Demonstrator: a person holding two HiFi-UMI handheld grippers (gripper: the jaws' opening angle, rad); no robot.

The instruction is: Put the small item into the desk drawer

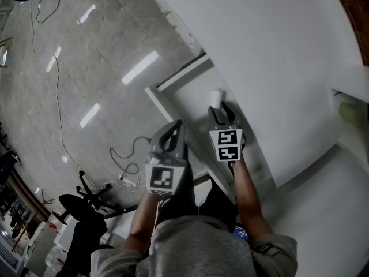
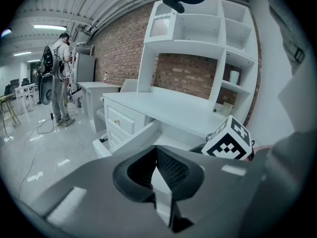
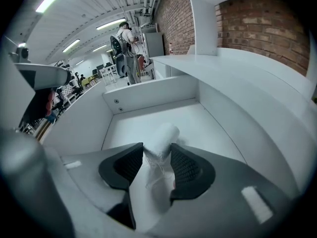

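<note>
Your right tongs (image 3: 157, 151) are closed on the small item (image 3: 166, 133), a white roll in thin crinkled wrap, and hold it just over the floor of the open drawer (image 3: 148, 95). It looks light and soft, so I think it can crush or slip; grip the middle gently. Your left tongs (image 2: 156, 155) are closed and empty, near the drawer front.

Open drawer (image 1: 184, 97) at frame centre, sticking out left from table (image 1: 271, 56), which fills upper right. Small item (image 1: 217, 97) between my right tongs (image 1: 221, 109), inside drawer on its table side. My left tongs (image 1: 173, 130) beside them, over drawer's left rim. Chair (image 1: 81, 203) on floor (image 1: 86, 56), lower left; cable (image 1: 57, 97) across floor, left of drawer.
</note>
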